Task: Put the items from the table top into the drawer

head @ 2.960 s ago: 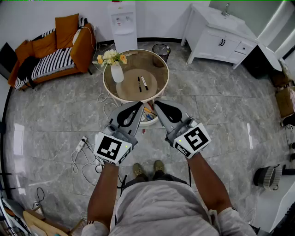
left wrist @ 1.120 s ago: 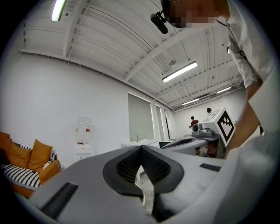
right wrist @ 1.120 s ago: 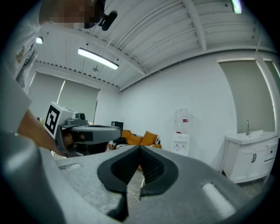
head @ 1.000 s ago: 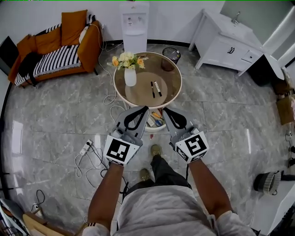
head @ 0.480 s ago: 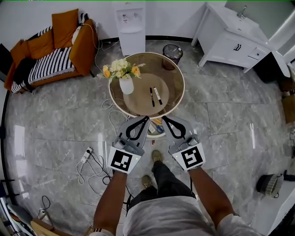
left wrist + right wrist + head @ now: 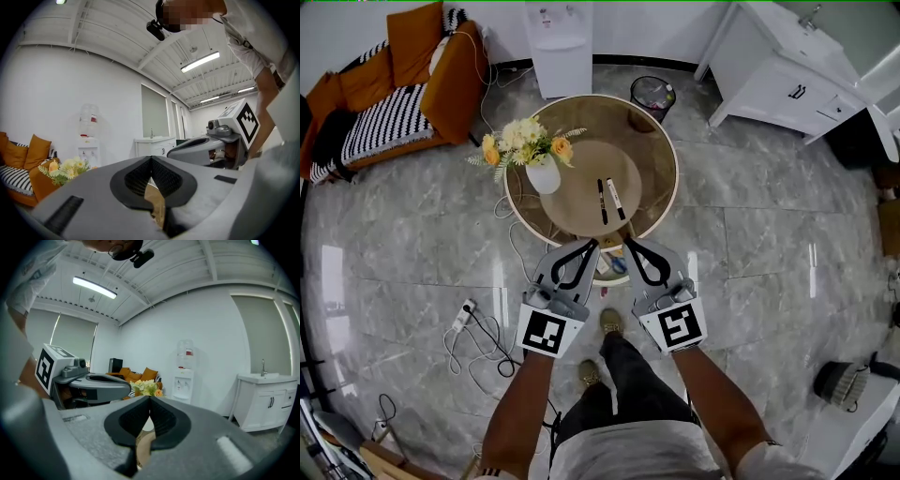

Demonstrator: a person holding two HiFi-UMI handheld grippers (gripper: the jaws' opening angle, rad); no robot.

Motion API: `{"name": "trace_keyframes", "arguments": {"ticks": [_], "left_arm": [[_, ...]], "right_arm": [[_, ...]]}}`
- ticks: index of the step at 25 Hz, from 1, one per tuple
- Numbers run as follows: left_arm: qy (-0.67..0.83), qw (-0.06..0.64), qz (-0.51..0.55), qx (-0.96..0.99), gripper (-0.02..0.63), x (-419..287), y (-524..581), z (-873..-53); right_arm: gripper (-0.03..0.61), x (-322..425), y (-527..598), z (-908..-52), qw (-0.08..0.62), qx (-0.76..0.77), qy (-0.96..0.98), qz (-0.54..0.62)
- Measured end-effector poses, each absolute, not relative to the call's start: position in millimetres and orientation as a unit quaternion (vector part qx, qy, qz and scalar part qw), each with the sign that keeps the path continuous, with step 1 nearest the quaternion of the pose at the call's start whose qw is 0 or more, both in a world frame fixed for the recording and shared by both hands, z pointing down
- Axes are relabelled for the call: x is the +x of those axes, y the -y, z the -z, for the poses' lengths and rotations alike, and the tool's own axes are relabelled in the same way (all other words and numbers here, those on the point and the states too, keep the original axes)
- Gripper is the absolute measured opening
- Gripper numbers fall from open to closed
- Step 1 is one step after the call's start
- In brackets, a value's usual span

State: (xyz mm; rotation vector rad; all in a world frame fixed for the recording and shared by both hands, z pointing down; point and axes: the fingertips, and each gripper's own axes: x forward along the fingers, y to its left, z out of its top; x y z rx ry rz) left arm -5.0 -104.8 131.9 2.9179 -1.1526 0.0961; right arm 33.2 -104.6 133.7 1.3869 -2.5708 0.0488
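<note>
Near round table [image 6: 654, 159], left tool [image 6: 592, 245] and right tool [image 6: 627, 243] reach forward, closed.

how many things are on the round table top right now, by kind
markers: 2
vase of flowers: 1
total: 3

Held out side by side, the left tool [image 6: 592, 245] and right tool [image 6: 627, 244] point forward, jaws together, holding nothing
</note>
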Motion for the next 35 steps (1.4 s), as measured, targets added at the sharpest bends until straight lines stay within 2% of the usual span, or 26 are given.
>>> {"name": "trace_keyframes", "arguments": {"ticks": [6, 24, 35], "left_arm": [[0.371, 0.028, -0.038, 0.927, 0.000, 8, 135, -180], [0.384, 0.047, -0.087, 0.918, 0.000, 34, 202, -310], [0.378, 0.052, -0.119, 0.917, 0.000, 37, 222, -372]], "right_arm": [[0.002, 45, 134, -181, 0.130, 0.475, 0.869, -0.039], [0.004, 72, 202, -327, 0.187, 0.476, 0.856, -0.079], [0.067, 77, 238, -409, 0.237, 0.483, 0.832, -0.131]]}}
